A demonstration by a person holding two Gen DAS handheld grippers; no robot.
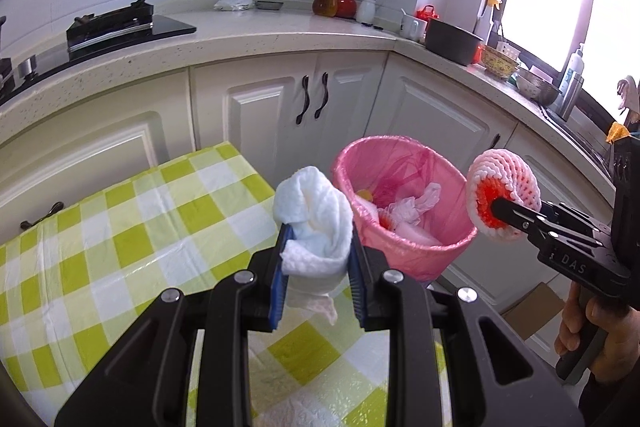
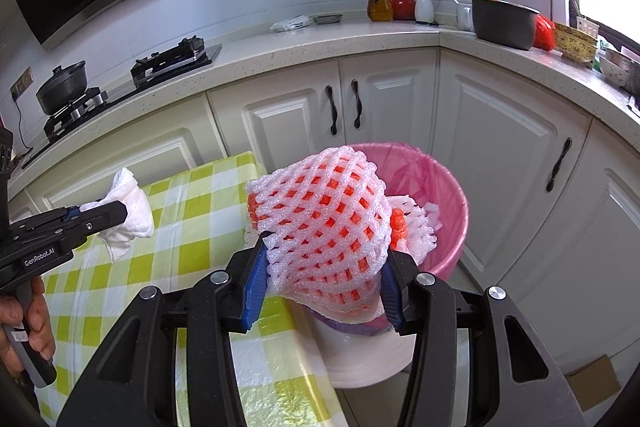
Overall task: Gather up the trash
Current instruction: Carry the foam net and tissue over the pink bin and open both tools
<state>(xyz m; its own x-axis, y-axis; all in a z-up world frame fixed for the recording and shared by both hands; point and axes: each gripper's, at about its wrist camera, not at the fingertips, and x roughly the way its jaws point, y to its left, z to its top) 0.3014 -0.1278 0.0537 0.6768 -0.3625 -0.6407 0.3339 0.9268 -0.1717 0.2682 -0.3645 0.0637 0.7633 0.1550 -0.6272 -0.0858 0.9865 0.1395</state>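
My left gripper (image 1: 318, 247) is shut on a crumpled white paper towel (image 1: 316, 223) and holds it above the table edge, just left of the pink-lined trash bin (image 1: 404, 251). My right gripper (image 2: 326, 271) is shut on a pink and orange foam fruit net (image 2: 320, 223) and holds it over the bin's near rim (image 2: 452, 255). The net (image 1: 504, 195) also shows in the left wrist view, at the bin's right side, and the towel (image 2: 132, 211) in the right wrist view. The bin holds crumpled plastic and foam scraps (image 1: 408, 215).
A table with a green and white checked cloth (image 1: 120, 247) lies to the left of the bin. White cabinets (image 1: 280, 103) and a countertop (image 1: 280, 27) with stove, pots and jars stand behind. A cardboard box (image 1: 528, 311) lies on the floor at right.
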